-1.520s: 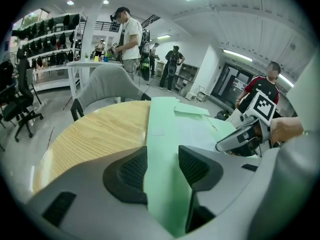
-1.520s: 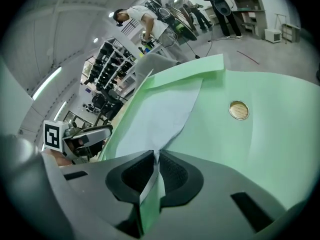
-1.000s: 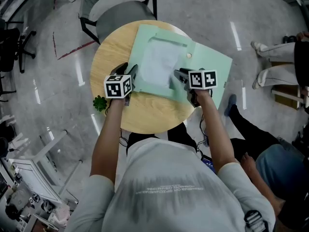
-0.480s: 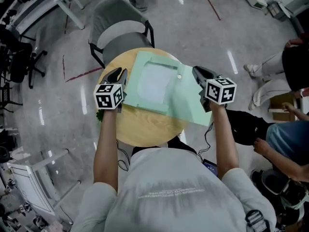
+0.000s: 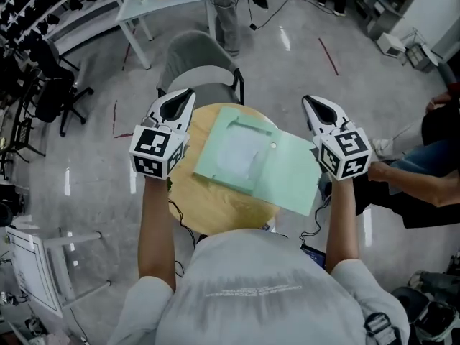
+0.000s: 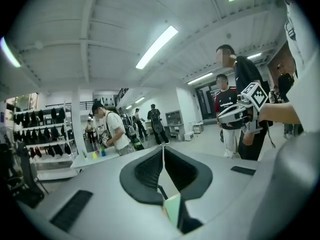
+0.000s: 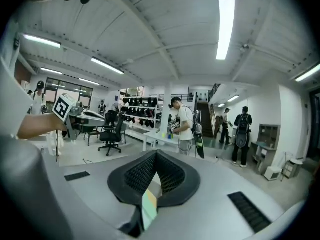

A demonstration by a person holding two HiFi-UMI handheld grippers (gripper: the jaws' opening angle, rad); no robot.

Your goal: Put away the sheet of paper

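Note:
A pale green folder (image 5: 291, 175) lies open on the round wooden table (image 5: 208, 203), and the white sheet of paper (image 5: 233, 153) rests in its left half. Both grippers are held high above the table and point roughly level, away from me. My left gripper (image 5: 185, 95) hangs over the table's left edge, my right gripper (image 5: 309, 103) over the folder's right flap. Their jaws have just been closing and now stand shut with nothing between them, as the left gripper view (image 6: 163, 151) and the right gripper view (image 7: 156, 156) show. Neither touches the folder.
A grey chair (image 5: 198, 63) stands just beyond the table. A white desk (image 5: 154, 2) and black office chairs (image 5: 50, 85) sit at the far left. A seated person (image 5: 424, 171) is close on the right. Other people stand further off in the room.
Both grippers have lifted straight up from the folder's edges on the table to well above it. Their jaws went from open to shut, and the folder stayed lying open.

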